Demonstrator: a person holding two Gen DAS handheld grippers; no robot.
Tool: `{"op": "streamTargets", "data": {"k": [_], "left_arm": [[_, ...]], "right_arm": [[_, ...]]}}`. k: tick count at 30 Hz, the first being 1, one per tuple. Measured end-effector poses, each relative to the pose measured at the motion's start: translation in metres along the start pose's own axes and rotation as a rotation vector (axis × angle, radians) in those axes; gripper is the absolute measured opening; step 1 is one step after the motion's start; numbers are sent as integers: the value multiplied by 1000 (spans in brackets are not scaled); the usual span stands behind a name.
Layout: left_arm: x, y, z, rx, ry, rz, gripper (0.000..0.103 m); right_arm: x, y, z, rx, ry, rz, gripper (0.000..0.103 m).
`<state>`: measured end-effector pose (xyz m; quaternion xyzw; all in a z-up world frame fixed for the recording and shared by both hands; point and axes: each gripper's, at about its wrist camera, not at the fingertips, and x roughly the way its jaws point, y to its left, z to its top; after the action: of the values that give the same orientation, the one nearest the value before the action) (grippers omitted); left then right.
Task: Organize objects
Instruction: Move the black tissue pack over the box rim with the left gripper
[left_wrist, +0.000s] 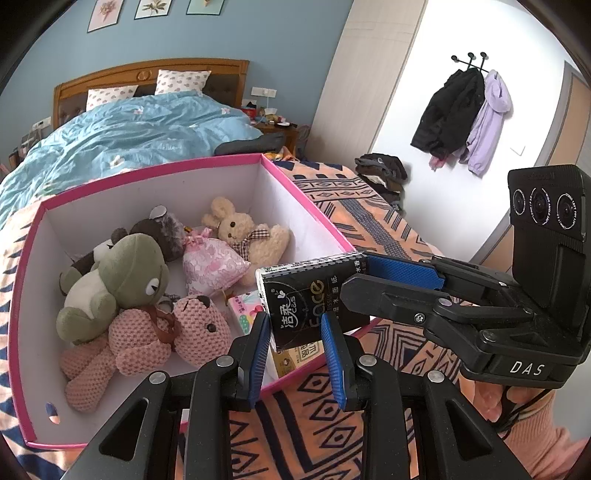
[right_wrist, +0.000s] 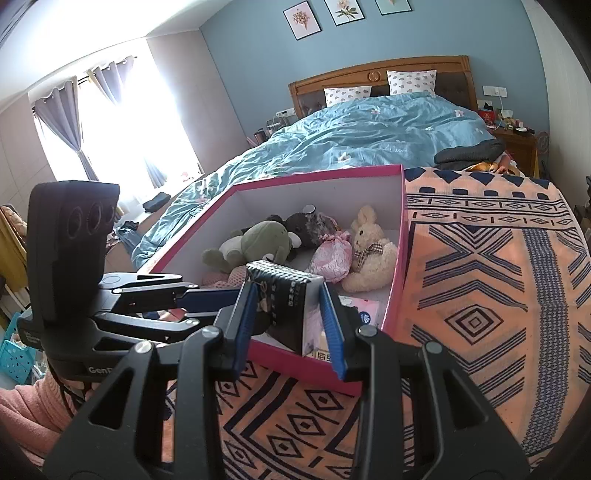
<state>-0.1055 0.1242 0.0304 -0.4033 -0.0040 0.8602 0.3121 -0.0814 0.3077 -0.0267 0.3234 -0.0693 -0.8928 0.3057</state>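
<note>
Left wrist view: both the left gripper (left_wrist: 295, 341) and right gripper (left_wrist: 364, 278) clamp one black tissue pack (left_wrist: 308, 301) (upright, tilted) over the pink box's (left_wrist: 306, 206) near corner, above the plush toys (left_wrist: 125, 280).

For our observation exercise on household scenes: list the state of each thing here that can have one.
box: open
tissue pack: gripped, at box corner
left gripper: shut on tissue pack
right gripper: shut on tissue pack
soft toys: lying in box
coats: hanging on hooks
</note>
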Motion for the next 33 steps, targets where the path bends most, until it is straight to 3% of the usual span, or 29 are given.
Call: {"op": "streamTargets", "data": {"k": [33], "left_arm": [[16,6,0,-11,36,17,28]], "right_arm": [[17,-10,-4,23,42,-13,38]]}}
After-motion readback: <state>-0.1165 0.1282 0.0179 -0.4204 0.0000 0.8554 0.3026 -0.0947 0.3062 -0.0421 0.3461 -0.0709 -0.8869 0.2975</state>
